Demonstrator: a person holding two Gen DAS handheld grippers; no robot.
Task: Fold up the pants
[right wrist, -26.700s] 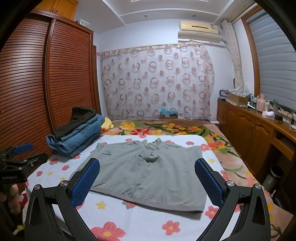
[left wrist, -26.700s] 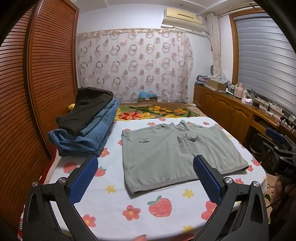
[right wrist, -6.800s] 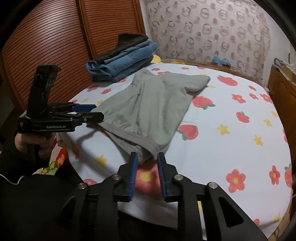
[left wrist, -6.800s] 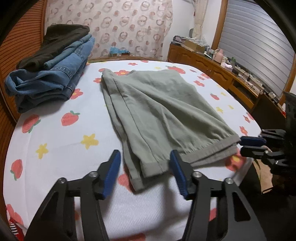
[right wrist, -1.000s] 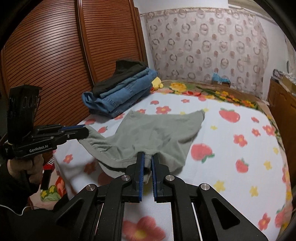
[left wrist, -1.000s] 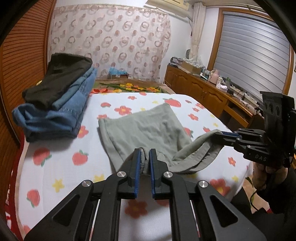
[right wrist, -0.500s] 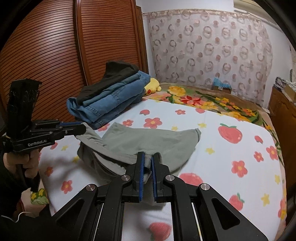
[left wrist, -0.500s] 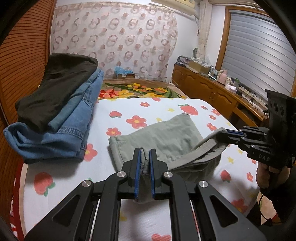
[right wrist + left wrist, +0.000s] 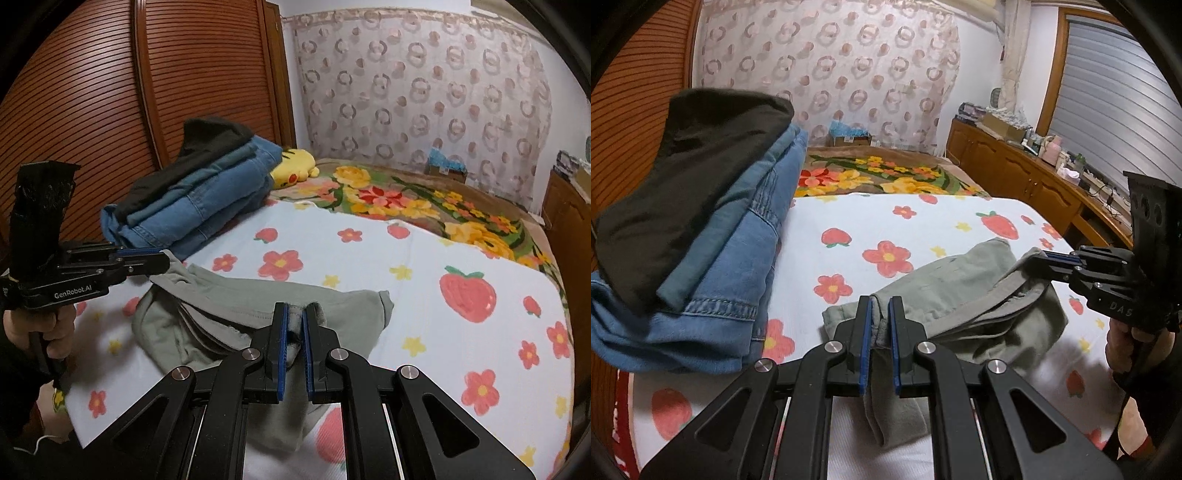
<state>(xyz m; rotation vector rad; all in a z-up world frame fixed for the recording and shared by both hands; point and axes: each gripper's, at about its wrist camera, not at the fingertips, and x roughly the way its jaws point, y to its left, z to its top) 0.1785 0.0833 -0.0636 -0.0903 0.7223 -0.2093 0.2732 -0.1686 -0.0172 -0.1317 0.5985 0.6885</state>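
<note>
The grey-green pants lie doubled over on the flowered bed sheet, their hem end lifted and carried over the lower layer. My left gripper is shut on one hem corner, cloth pinched between its blue pads. In the same view my right gripper holds the other corner at the right. From the right wrist view, the right gripper is shut on a bunch of the pants, and the left gripper grips the hem at the left, a hand around its handle.
A stack of folded jeans with a dark garment on top sits at the bed's left, close to the pants. A yellow plush toy lies behind it. A floral blanket covers the far end. Wooden cabinets run along the right.
Both grippers have carried the hem end forward across the bed, so the pants are now folded shorter. The jeans stack looms closer on the left.
</note>
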